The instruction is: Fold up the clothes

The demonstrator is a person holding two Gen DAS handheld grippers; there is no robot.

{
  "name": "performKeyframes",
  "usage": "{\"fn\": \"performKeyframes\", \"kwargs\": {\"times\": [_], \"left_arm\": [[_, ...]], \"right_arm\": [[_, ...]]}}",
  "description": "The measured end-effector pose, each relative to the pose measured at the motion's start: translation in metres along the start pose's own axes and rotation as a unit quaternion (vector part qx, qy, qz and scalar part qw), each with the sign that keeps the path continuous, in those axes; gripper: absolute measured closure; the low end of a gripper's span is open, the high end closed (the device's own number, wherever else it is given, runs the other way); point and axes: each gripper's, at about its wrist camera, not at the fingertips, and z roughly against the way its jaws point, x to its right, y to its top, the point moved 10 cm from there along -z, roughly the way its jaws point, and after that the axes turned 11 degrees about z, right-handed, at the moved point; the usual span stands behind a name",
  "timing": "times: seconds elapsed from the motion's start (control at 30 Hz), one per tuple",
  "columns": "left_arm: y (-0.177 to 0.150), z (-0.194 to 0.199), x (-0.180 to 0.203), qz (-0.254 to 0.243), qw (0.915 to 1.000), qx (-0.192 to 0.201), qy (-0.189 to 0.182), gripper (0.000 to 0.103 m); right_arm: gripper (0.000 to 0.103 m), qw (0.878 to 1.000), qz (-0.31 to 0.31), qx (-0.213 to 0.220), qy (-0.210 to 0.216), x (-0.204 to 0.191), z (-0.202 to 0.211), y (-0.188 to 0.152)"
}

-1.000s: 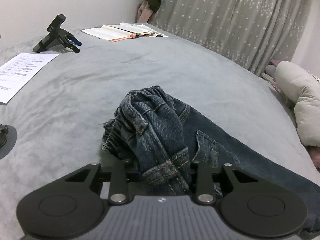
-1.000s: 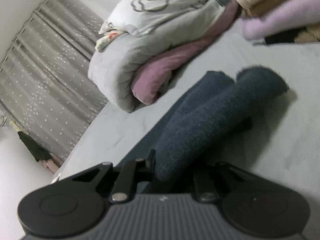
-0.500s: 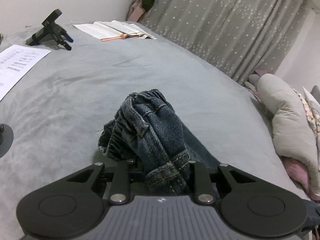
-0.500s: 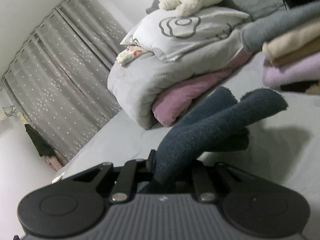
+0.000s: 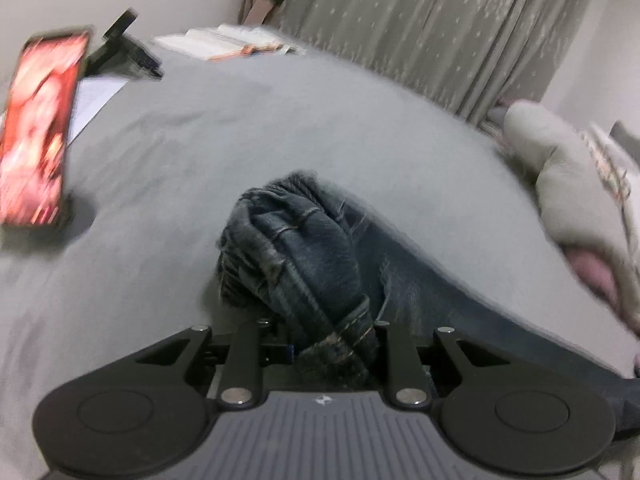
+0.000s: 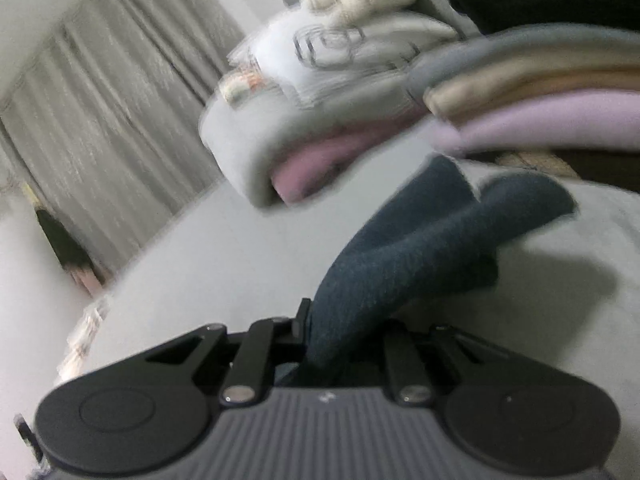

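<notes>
Jeans held at both ends above the grey bed [image 5: 280, 128].
The left gripper [image 5: 334, 344] clamps the jeans [image 5: 312, 256] waistband; the right gripper [image 6: 320, 344] clamps a leg.

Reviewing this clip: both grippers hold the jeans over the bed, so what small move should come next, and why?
Probably bring the leg ends across toward the waistband. The left gripper pinches the bunched waistband of the jeans; the right gripper holds both legs lifted off the bed.
</notes>
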Motion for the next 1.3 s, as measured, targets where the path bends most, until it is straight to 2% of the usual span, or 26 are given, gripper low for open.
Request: {"fn": "performKeyframes", "kwargs": {"times": [0.1, 0.17, 0.3, 0.33, 0.37, 0.47, 0.5, 0.57, 0.6, 0.63, 0.7, 0.77, 0.8, 0.87, 0.9, 0.97, 1.0, 1.03, 1.07, 1.1, 1.13, 1.17, 1.2, 1.3], "left_arm": [[-0.007, 0.008, -0.008, 0.017, 0.9998, -0.008, -0.01, 0.076], [-0.005, 0.015, -0.009, 0.03, 0.9992, -0.011, -0.025, 0.072], [0.009, 0.032, -0.005, 0.044, 0.9979, -0.005, -0.048, 0.068], [0.014, 0.036, -0.004, 0.05, 0.9974, -0.007, -0.052, 0.068], [0.015, 0.038, -0.004, 0.051, 0.9973, -0.009, -0.052, 0.067], [0.019, 0.051, -0.012, 0.074, 0.9955, -0.021, -0.056, 0.066], [0.023, 0.061, -0.019, 0.09, 0.994, -0.012, -0.061, 0.066], [0.047, 0.086, -0.035, 0.085, 0.9946, 0.053, -0.025, 0.065], [0.061, 0.099, -0.042, 0.08, 0.993, 0.087, -0.005, 0.062], [0.071, 0.095, -0.038, 0.066, 0.9938, 0.089, -0.007, 0.061], [0.092, 0.087, -0.028, 0.039, 0.9951, 0.09, -0.012, 0.051], [0.098, 0.063, -0.015, 0.012, 0.9977, 0.063, -0.021, 0.045], [0.097, 0.035, -0.007, -0.006, 0.9992, 0.039, -0.009, 0.045], [0.093, 0.001, -0.003, -0.035, 0.9989, 0.018, 0.026, 0.045], [0.088, -0.022, 0.002, -0.067, 0.9969, 0.005, 0.04, 0.045], [0.081, -0.046, 0.007, -0.097, 0.9943, -0.011, 0.043, 0.044], [0.078, -0.057, 0.009, -0.112, 0.9926, -0.018, 0.044, 0.042], [0.075, -0.067, 0.014, -0.123, 0.9915, -0.026, 0.032, 0.041], [0.073, -0.071, 0.016, -0.124, 0.9914, -0.03, 0.026, 0.042], [0.071, -0.079, 0.018, -0.119, 0.9919, -0.04, 0.016, 0.044], [0.07, -0.085, 0.02, -0.115, 0.9924, -0.043, 0.012, 0.048], [0.07, -0.088, 0.024, -0.115, 0.9923, -0.045, 0.005, 0.062], [0.072, -0.088, 0.027, -0.115, 0.9924, -0.043, 0.002, 0.068], [0.074, -0.088, 0.035, -0.129, 0.9909, -0.038, 0.003, 0.071]], "right_arm": [[0.087, 0.999, -0.018, -0.039, 0.002, 0.019, 0.002, -0.022], [0.082, 0.998, -0.029, -0.053, 0.009, 0.024, 0.003, -0.026], [0.076, 0.998, -0.059, -0.031, 0.022, 0.038, 0.016, -0.005], [0.071, 0.998, -0.054, -0.022, 0.02, 0.04, 0.017, 0.002], [0.057, 0.999, -0.045, -0.016, 0.016, 0.042, 0.02, 0.01], [0.032, 1.0, -0.005, -0.001, -0.012, 0.057, 0.027, 0.028], [0.032, 1.0, 0.007, 0.004, -0.025, 0.065, 0.03, 0.035], [0.03, 0.997, 0.032, 0.024, -0.065, 0.083, 0.039, 0.049], [0.03, 0.995, 0.042, 0.033, -0.078, 0.091, 0.043, 0.056], [0.03, 0.995, 0.047, 0.037, -0.079, 0.093, 0.044, 0.06], [0.029, 0.996, 0.066, 0.033, -0.052, 0.091, 0.036, 0.069], [0.028, 0.995, 0.094, 0.022, -0.03, 0.078, 0.022, 0.07], [0.027, 0.993, 0.115, 0.014, -0.021, 0.07, 0.014, 0.069], [0.026, 0.987, 0.161, -0.003, -0.006, 0.052, -0.009, 0.063], [0.026, 0.983, 0.182, -0.014, -0.007, 0.048, -0.019, 0.059], [0.026, 0.973, 0.228, -0.036, -0.02, 0.047, -0.039, 0.048], [0.027, 0.969, 0.243, -0.045, -0.025, 0.049, -0.046, 0.043], [0.03, 0.97, 0.236, -0.051, -0.022, 0.052, -0.049, 0.04], [0.039, 0.971, 0.232, -0.057, -0.022, 0.055, -0.051, 0.038], [0.045, 0.97, 0.232, -0.061, -0.028, 0.057, -0.053, 0.037], [0.057, 0.97, 0.232, -0.065, -0.034, 0.06, -0.055, 0.036], [0.062, 0.969, 0.232, -0.067, -0.041, 0.062, -0.056, 0.036], [0.066, 0.969, 0.234, -0.065, -0.052, 0.063, -0.056, 0.038], [0.06, 0.975, 0.207, -0.038, -0.076, 0.075, -0.047, 0.052]]}}
